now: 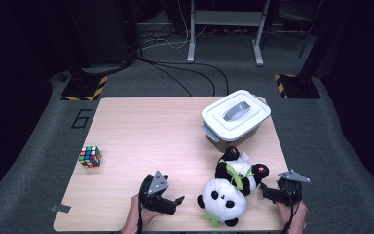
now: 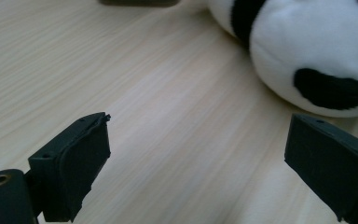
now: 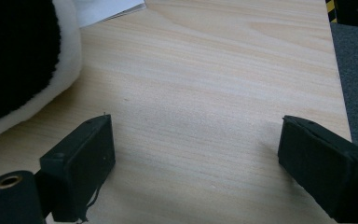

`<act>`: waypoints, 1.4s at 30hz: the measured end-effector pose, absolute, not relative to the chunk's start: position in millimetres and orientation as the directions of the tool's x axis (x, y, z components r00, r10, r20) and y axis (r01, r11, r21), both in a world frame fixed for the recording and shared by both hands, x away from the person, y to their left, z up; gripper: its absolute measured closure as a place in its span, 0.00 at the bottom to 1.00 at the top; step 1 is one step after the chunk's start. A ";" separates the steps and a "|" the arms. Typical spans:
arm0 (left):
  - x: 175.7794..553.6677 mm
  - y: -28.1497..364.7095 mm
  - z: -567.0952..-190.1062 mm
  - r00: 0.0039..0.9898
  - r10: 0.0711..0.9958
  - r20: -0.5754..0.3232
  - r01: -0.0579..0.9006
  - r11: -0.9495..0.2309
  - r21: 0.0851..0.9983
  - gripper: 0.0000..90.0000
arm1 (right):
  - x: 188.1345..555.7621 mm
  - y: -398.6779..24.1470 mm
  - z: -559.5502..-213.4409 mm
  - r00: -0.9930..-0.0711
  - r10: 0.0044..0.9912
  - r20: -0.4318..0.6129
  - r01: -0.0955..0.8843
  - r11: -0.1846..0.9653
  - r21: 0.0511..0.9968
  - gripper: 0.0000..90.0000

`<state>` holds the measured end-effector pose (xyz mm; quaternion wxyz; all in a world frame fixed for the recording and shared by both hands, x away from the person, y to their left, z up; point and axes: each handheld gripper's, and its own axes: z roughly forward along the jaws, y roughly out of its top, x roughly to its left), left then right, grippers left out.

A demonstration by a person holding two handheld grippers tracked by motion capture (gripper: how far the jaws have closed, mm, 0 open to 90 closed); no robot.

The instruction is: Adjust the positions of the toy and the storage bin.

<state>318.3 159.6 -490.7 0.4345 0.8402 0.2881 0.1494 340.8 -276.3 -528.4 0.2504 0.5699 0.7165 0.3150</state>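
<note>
A black and white plush panda (image 1: 231, 185) with a green scarf lies on its back near the front right of the wooden table (image 1: 146, 131). My left gripper (image 1: 179, 201) rests low on the table just left of the panda's head, open, jaws pointing toward it. In the left gripper view the panda's white head (image 2: 307, 51) lies ahead at the upper right, beyond the gap between my open jaws. My right gripper (image 1: 265, 191) sits at the panda's right side, open, with bare wood between its jaws. The right gripper view shows the panda's black and white fur (image 3: 23, 60) at the left.
A white lidded box (image 1: 235, 116) with a grey handle stands at the back right of the table. A Rubik's cube (image 1: 90, 156) sits at the left edge. Cables and yellow-black striped stand feet (image 1: 84, 88) lie on the floor beyond the table.
</note>
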 end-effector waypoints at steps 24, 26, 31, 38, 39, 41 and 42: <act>311.4 109.8 -500.5 0.937 0.345 -0.044 0.227 -0.510 0.830 0.53 | 340.8 -276.3 -528.4 -0.225 0.974 0.000 0.659 0.152 0.737 0.11; 310.4 109.2 -500.5 0.942 0.333 -0.037 0.214 -0.515 0.830 0.61 | 340.8 -276.3 -528.4 -0.225 0.974 0.000 0.659 0.152 0.737 0.11; 310.2 109.1 -500.4 0.945 0.324 -0.034 0.208 -0.520 0.828 0.69 | 340.8 -276.3 -528.4 -0.224 0.974 0.000 0.659 0.152 0.737 0.11; 311.3 110.1 -498.9 0.955 0.295 -0.015 0.176 -0.528 0.831 0.82 | 340.8 -276.3 -528.4 -0.224 0.974 0.000 0.659 0.152 0.737 0.11; 311.9 110.8 -498.5 0.957 0.290 -0.012 0.172 -0.532 0.829 0.83 | 340.8 -276.3 -528.4 -0.224 0.975 0.000 0.659 0.151 0.737 0.11; 313.5 113.0 -497.9 0.959 0.285 -0.013 0.170 -0.536 0.827 0.84 | 340.8 -276.3 -528.4 -0.224 0.975 0.000 0.659 0.151 0.737 0.11; 314.8 114.7 -497.4 0.958 0.285 -0.012 0.170 -0.537 0.826 0.84 | 340.8 -276.3 -528.4 -0.225 0.974 0.000 0.659 0.152 0.737 0.11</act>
